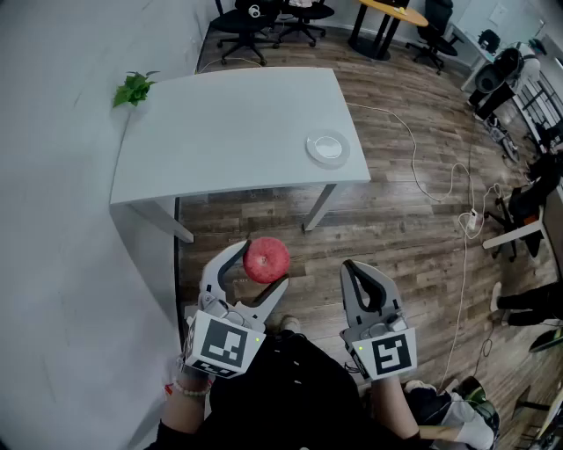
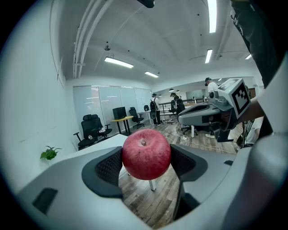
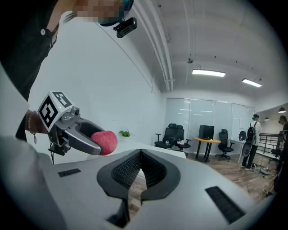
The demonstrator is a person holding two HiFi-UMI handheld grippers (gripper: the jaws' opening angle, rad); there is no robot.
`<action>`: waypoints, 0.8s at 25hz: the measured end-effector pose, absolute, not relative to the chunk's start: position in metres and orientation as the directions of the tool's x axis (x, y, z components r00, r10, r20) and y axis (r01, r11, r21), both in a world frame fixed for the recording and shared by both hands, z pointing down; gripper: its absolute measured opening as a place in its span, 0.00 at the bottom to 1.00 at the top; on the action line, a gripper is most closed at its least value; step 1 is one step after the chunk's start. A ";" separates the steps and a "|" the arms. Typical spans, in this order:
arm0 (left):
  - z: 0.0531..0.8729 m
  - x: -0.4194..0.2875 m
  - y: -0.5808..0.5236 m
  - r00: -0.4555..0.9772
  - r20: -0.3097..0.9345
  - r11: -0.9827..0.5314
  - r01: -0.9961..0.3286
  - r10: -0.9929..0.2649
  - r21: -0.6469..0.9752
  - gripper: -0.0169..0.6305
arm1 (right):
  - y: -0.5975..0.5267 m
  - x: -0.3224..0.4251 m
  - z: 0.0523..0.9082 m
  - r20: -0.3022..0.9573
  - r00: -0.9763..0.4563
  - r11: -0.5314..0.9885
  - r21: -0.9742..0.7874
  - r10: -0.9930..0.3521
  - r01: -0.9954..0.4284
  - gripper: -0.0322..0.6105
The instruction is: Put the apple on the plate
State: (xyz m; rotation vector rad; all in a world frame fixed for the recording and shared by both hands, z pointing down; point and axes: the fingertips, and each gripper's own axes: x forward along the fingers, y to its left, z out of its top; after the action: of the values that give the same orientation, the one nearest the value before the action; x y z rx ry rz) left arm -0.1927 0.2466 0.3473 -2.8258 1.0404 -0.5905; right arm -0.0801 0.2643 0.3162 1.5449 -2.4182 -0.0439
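Observation:
A red apple [image 1: 266, 259] sits between the jaws of my left gripper [image 1: 256, 264], which is shut on it, held in the air over the wooden floor short of the table. In the left gripper view the apple [image 2: 146, 154] fills the gap between the black pads [image 2: 109, 168]. From the right gripper view the apple [image 3: 105, 142] shows at the left. The white plate [image 1: 327, 148] lies near the right edge of the white table [image 1: 229, 132]. My right gripper [image 1: 354, 274] is shut and empty, level with the left one, its pads [image 3: 130, 170] touching.
A small green plant [image 1: 134, 88] stands at the table's far left corner. A white wall runs along the left. Office chairs [image 1: 242, 19] and a yellow table [image 1: 390, 12] stand beyond. Cables [image 1: 413, 154] trail across the floor on the right.

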 end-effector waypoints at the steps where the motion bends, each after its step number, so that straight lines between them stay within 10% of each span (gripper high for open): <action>1: 0.348 -0.192 0.246 0.696 0.330 -0.768 -0.609 -0.637 -0.198 0.56 | 0.263 -0.080 0.316 0.209 -0.395 0.431 0.170 -0.895 -0.886 0.11; 20: 0.348 -0.180 0.244 0.688 0.329 -0.759 -0.618 -0.647 -0.202 0.56 | 0.259 -0.070 0.311 0.173 -0.417 0.440 0.124 -0.892 -0.889 0.11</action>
State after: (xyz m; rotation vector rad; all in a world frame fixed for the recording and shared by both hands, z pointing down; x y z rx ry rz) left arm -0.1803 0.2445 0.3481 -2.8167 1.0580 -0.5924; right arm -0.0701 0.2589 0.3114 1.5573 -2.4784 -0.0192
